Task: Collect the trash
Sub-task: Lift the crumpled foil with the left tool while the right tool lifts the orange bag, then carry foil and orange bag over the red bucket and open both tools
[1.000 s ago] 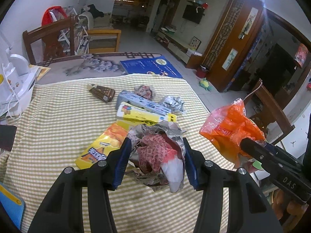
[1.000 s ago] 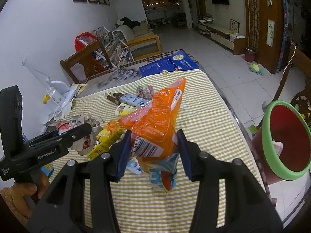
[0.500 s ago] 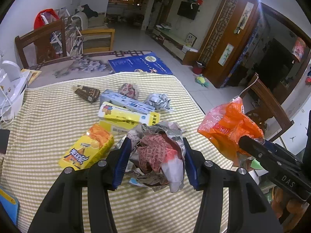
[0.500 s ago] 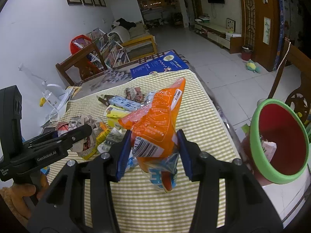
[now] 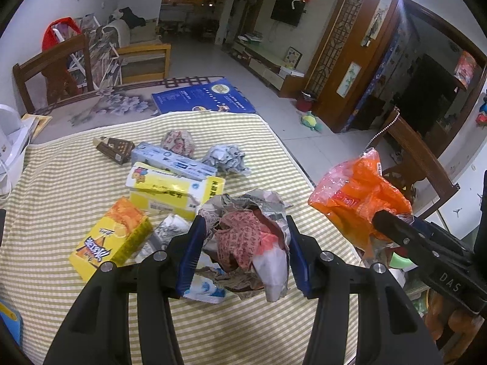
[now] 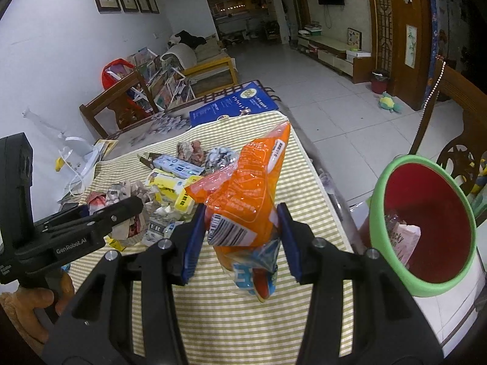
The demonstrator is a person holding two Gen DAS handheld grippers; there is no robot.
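Note:
My left gripper (image 5: 243, 249) is shut on a crumpled newspaper wad (image 5: 249, 234), held above the striped tablecloth (image 5: 61, 194). My right gripper (image 6: 240, 234) is shut on an orange snack bag (image 6: 246, 188) with a blue wrapper hanging below it, held near the table's right edge; the bag also shows in the left wrist view (image 5: 356, 194). A red bin with a green rim (image 6: 426, 222) stands right of the table, with wrappers inside. On the cloth lie a yellow-orange box (image 5: 112, 240), a yellow tissue pack (image 5: 173, 188), a blue-grey box (image 5: 173, 161) and paper balls (image 5: 226, 158).
A brown carton (image 5: 114, 149) lies at the far side of the cloth. A blue board (image 5: 204, 97) lies beyond the cloth. Wooden chairs stand at the far left (image 5: 51, 70) and right (image 5: 417, 158). A white appliance (image 5: 12, 140) sits at the left edge.
Both grippers have shifted right toward the table's right edge with their loads. The red bin has come closer in the right wrist view. Both grips are unchanged.

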